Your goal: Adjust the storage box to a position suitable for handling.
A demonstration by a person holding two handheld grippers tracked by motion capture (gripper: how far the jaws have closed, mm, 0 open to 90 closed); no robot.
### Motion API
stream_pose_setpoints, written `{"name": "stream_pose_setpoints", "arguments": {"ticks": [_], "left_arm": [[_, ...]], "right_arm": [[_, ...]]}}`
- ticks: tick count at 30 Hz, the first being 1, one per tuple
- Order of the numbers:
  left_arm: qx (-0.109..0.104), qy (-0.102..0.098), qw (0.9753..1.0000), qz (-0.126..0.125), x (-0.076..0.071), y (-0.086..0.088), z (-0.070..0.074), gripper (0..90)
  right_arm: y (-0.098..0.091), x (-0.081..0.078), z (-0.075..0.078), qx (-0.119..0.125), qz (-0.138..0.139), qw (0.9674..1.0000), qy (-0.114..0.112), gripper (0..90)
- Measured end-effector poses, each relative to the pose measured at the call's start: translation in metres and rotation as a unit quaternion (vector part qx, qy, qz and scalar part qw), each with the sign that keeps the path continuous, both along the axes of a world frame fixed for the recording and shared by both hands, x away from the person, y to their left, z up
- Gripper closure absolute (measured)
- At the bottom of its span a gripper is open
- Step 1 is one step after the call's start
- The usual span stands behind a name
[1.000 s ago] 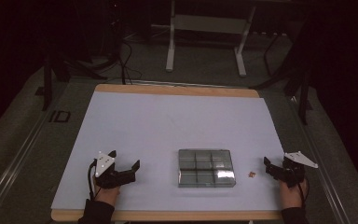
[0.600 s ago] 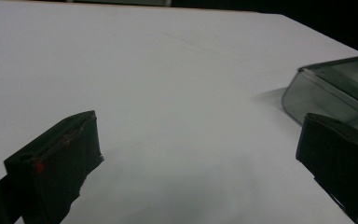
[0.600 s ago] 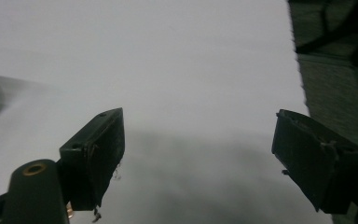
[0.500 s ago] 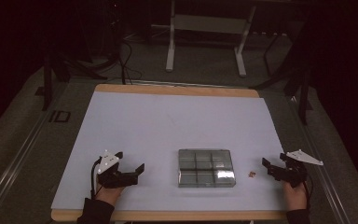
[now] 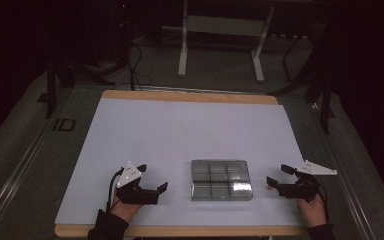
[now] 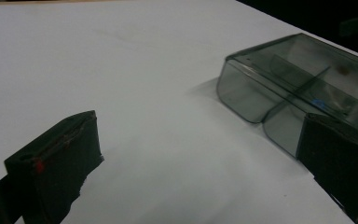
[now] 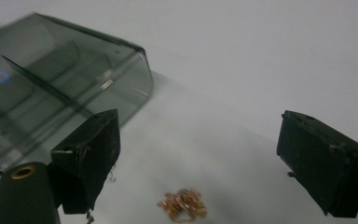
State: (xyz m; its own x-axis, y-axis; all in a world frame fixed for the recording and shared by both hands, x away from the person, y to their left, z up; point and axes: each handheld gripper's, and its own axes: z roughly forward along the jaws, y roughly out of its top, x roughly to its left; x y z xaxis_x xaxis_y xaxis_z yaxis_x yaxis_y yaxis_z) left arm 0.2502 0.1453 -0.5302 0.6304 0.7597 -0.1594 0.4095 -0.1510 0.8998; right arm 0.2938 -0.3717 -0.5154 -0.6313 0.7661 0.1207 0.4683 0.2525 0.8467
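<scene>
A clear grey box [image 5: 221, 179] with inner dividers sits on the white tabletop [image 5: 180, 135], near its front edge and a little right of the middle. The left tool [image 5: 161, 188] rests on the tabletop to the left of the box, apart from it, jaws spread and holding nothing; in the left gripper view the box [image 6: 298, 93] lies ahead to the right between the jaws. The right tool [image 5: 276, 176] is just right of the box, jaws spread too. Between them, beside the box's right wall, lies a small tangle of gold chain [image 7: 182, 204], touching neither jaw. A tiny blue item shows inside one compartment.
</scene>
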Motion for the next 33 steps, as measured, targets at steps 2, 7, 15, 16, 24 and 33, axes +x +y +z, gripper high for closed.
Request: {"name": "stream_pose_setpoints", "arguments": {"ticks": [2,7,15,16,24,33], "left_arm": [[0.004,0.001,0.9998,-0.017,0.001,-0.007,0.0,0.3],[0.009,0.002,0.9989,-0.047,0.002,-0.017,0.001,0.3],[0.021,0.005,0.9969,-0.075,0.007,-0.031,0.001,12.3],[0.023,0.006,0.9962,-0.083,0.008,-0.032,0.001,12.3],[0.03,0.023,0.9907,-0.131,0.014,-0.049,-0.001,27.9],[0.046,0.037,0.9834,-0.172,0.019,-0.064,-0.002,67.0]], "right_arm": [[0.0,-0.001,0.001,0.011,0.011,0.9999,-0.002,13.2],[0.005,-0.002,-0.003,0.008,0.043,0.999,-0.002,13.8],[0.018,-0.002,-0.008,-0.025,0.079,0.9965,0.011,15.3],[0.019,-0.003,-0.009,-0.029,0.081,0.9962,0.009,18.5],[0.021,-0.005,-0.008,-0.04,0.114,0.9927,0.005,52.8],[0.031,-0.005,-0.011,-0.046,0.143,0.9886,0.015,84.9]]}}
